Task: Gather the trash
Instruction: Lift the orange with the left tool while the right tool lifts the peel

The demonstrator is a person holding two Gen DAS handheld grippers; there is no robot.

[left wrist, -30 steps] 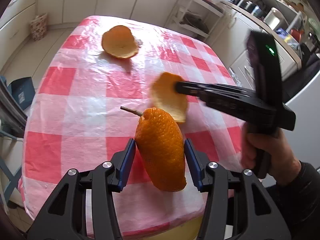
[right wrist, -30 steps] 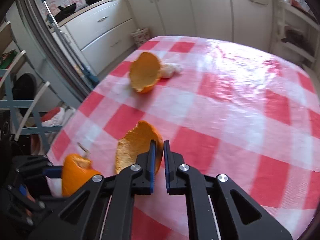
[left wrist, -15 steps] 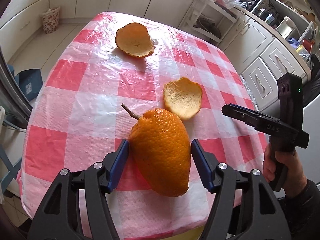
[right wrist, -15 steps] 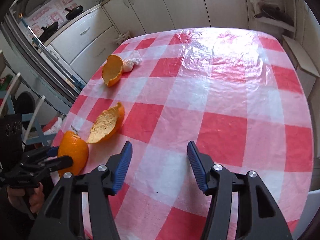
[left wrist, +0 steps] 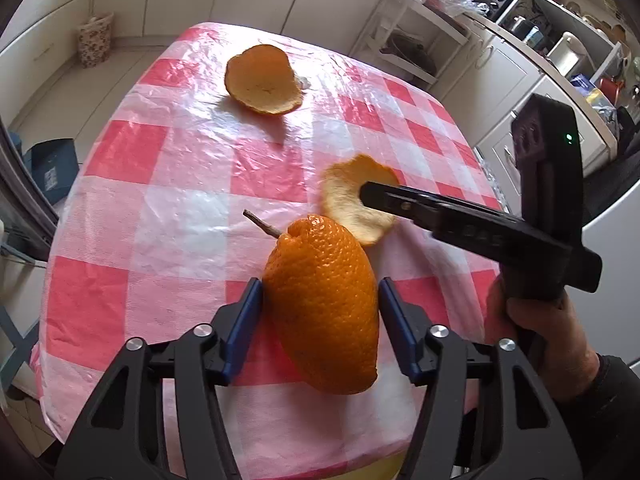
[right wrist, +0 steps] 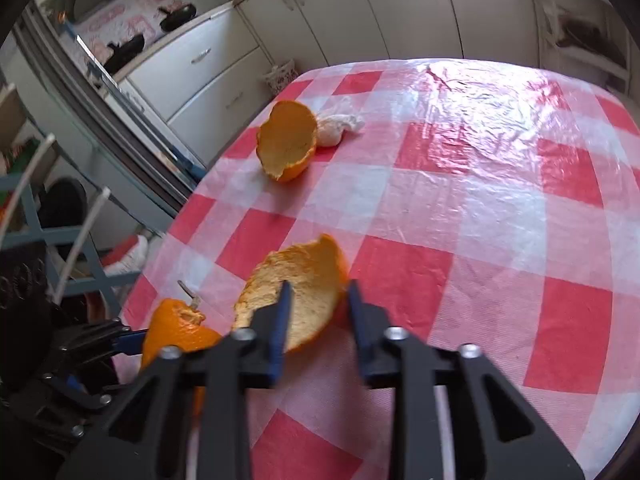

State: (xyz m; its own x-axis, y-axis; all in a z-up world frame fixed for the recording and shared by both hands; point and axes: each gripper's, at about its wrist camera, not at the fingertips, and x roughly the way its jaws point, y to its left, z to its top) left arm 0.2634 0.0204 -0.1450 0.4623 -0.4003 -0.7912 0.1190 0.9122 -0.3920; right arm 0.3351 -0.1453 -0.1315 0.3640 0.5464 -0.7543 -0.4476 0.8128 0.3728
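1. Peel is what I am collecting: three orange pieces on a bench (left wrist: 188,216) under a red-and-white checked plastic cloth.
2. The stemmed peel (left wrist: 326,304) is a tall pebbled shell with a short woody stalk at its top. It stands at the near edge between the blue pads of my left gripper (left wrist: 320,320), whose jaws are closing. The left pad looks to touch the skin; on the right I see a narrow gap.
3. The middle peel (right wrist: 304,284) is a shallow cup, pale and pithy inside, ragged at the rim, lying just beyond the stemmed one.
4. My right gripper (right wrist: 316,300) straddles its near edge, one pad over the pith and one outside the rim. The jaws are closing but not yet pressing on it.
5. The far peel (right wrist: 286,140) is a deeper cup tilted on its side, with a crumpled white scrap (right wrist: 340,126) touching it; I cannot tell what that scrap is.
6. From the left camera the scrap is nearly hidden behind the far peel.
7. Both grippers point steeply down at the bench. A hand (left wrist: 536,328) in a dark sleeve grips the right handle.
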